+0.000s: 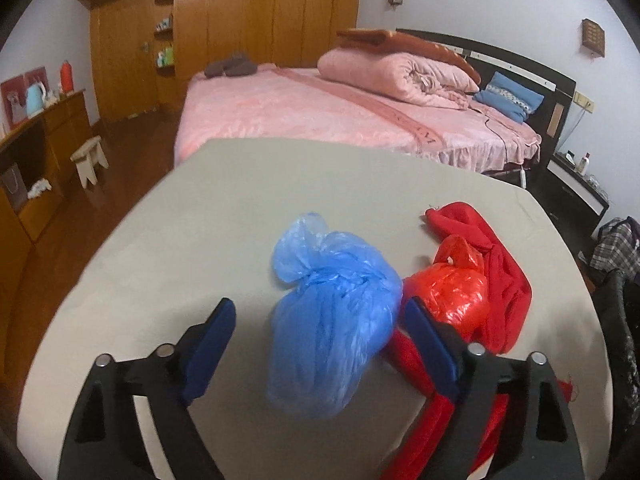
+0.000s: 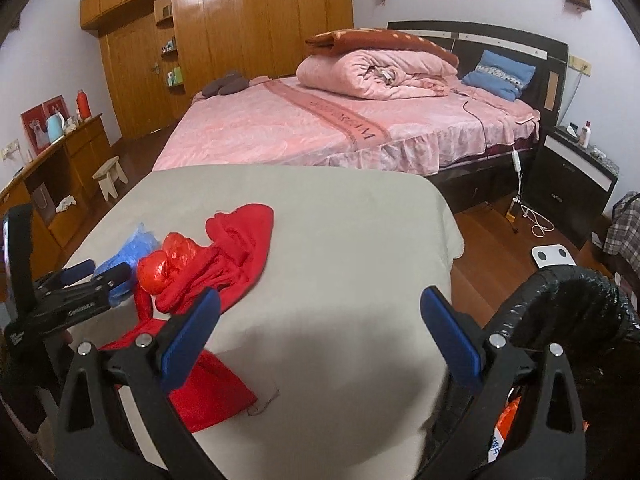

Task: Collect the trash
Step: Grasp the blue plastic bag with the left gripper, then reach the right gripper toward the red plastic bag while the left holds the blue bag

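The left tongs (image 1: 316, 328) are straddling the knotted blue plastic bag (image 1: 332, 320) ungripped – right tongs (image 2: 320, 316) gaping empty – next, likely squeezing shut.

Red cloth (image 1: 508, 280): lower part hidden behind gripper finger. Black-lined bin (image 2: 568, 292): cut off at right edge; contents mostly hidden.

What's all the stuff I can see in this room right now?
Tied plastic bag: one, blue, on the table, between the left claw's fingers, not yet pinched.
Tied plastic bag: one, red-orange, beside the blue one.
Crumpled cloth: one, red, on the table.
Cloth-covered table: one, grey.
Bed: one, pink cover.
Wooden wardrobe: one, brown, far wall.
Black-lined bin: one, beside the table.
Left claw: one, open.
Right claw: one, open, empty.
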Demonstrator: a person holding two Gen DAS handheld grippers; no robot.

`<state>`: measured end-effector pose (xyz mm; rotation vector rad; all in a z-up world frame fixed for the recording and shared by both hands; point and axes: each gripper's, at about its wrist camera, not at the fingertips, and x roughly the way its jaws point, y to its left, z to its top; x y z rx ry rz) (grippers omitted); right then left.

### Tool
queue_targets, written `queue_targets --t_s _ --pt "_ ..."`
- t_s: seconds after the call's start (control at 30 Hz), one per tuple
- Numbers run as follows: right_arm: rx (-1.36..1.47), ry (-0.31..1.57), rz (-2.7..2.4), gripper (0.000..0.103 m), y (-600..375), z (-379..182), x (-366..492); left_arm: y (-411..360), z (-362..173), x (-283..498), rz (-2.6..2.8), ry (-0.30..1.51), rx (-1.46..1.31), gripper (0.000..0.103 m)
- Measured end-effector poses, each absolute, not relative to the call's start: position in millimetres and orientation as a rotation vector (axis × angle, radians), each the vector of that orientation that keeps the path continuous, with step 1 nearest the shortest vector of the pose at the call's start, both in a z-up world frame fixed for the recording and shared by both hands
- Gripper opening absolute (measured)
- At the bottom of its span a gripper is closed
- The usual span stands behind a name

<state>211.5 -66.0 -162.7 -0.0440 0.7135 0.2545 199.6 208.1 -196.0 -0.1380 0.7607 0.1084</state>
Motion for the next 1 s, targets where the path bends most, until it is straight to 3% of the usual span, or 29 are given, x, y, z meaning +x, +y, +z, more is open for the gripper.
queue_targets --t_s 0.17,0.3,0.67,0.87,1.0 --pt "-0.053 0.722 0.261 0.097 -60 -167 214 203 -205 213 0.052 0.815 -0.137 0.061" --pt "-0.053 0.722 0.266 0.097 -55 -167 216 203 -204 212 0.024 0.808 -0.153 0.054" --pt "-0.021 0.707 0.384 0.097 -12 -157 229 238 -177 181 0.126 0.730 -0.144 0.053" --pt "-0.049 0.736 0.467 0.084 37 -164 237 258 -175 170 0.175 0.729 -0.140 0.053" --pt "-0.065 0.767 0.492 0.081 59 -174 241 270 -176 163 0.198 0.727 -0.149 0.053"
